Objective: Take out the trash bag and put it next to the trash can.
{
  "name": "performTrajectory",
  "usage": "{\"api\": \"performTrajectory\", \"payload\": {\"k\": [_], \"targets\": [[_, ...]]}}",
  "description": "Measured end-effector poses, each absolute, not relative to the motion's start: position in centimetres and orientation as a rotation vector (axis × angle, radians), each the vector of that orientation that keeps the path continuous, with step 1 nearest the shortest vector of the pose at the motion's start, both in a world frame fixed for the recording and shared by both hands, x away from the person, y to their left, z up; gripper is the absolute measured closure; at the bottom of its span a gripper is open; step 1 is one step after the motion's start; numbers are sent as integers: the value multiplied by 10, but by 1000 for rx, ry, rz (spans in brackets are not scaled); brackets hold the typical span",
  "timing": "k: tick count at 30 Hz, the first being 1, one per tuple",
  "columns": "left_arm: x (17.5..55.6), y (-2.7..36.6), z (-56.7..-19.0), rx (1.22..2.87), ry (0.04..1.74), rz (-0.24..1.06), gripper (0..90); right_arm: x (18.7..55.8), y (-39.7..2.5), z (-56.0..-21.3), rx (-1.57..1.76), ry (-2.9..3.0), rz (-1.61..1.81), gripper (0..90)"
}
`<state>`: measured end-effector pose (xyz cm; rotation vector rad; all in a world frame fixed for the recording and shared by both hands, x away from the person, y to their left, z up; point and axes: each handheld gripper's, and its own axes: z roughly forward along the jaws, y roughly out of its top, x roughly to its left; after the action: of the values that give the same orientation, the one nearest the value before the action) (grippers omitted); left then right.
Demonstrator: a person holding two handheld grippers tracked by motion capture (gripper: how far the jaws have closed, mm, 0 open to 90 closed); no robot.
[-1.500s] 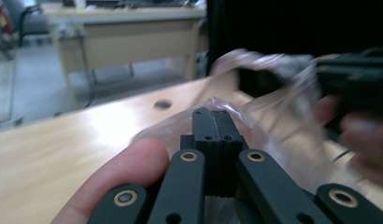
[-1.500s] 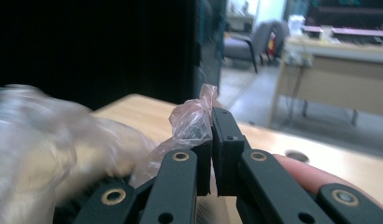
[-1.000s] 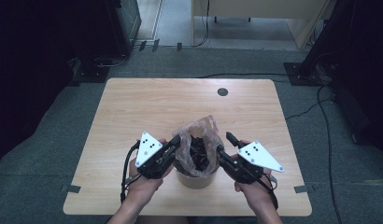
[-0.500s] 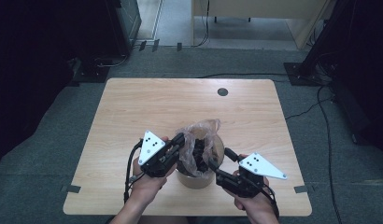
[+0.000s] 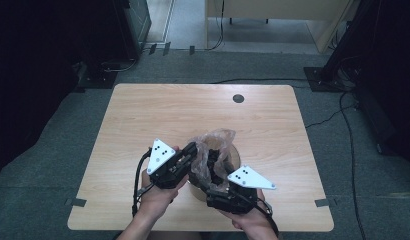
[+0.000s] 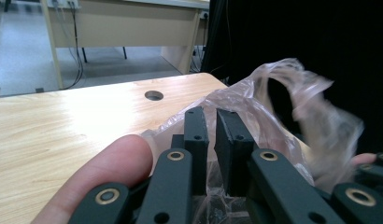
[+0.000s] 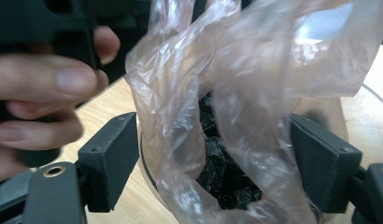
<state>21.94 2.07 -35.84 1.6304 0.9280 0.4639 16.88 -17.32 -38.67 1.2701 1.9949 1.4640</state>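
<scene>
Fingers of the left gripper [image 6: 213, 140] apparently pinch the plastic bag [image 6: 273, 121]; right gripper's [image 7: 217, 163] spread.

A crumpled clear plastic bag [image 5: 213, 152] stands bunched upright out of a small round tan container [image 5: 228, 165], its mouth gaping over dark black contents [image 7: 222, 163]. Both sit near the table's front edge, about midway along it.
</scene>
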Motion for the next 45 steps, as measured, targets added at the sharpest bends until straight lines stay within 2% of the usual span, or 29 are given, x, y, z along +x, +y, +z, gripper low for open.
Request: {"api": "performTrajectory", "payload": {"k": [1,2,3,5,8,10,12,15,19,25,28,35,39,45], "targets": [[219,21,-358,1632,928,465,817,170,-169,-388,1272,1998,1433,259],[219,22,-359,1632,928,466,808,170,-166,-388,1275,1993,1407,347],[220,23,-359,1637,925,468,794,170,-164,-389,1270,1978,1392,485],[219,26,-361,1643,906,494,710,170,-164,-389,1265,1976,1402,656],[218,33,-364,1633,894,506,540,172,-164,-390,1256,1961,1407,809],[218,39,-366,1623,923,509,403,173,-166,-390,1256,1949,1411,866],[219,49,-368,1611,949,489,290,174,-167,-389,1252,1932,1418,887],[221,67,-373,1550,988,475,194,174,-168,-387,1239,1919,1427,892],[222,93,-387,1537,1051,506,186,174,-170,-381,1224,1894,1441,892],[225,132,-427,1616,1192,581,175,175,-172,-373,1207,1873,1458,892],[226,146,-441,1640,1236,593,129,175,-172,-370,1192,1869,1465,892],[229,196,-481,1731,1411,631,99,176,-170,-364,1177,1859,1467,891],[228,212,-498,1797,1455,710,98,176,-169,-361,1168,1854,1471,891],[231,221,-512,1857,1447,660,91,177,-170,-353,1150,1837,1475,891]]}}
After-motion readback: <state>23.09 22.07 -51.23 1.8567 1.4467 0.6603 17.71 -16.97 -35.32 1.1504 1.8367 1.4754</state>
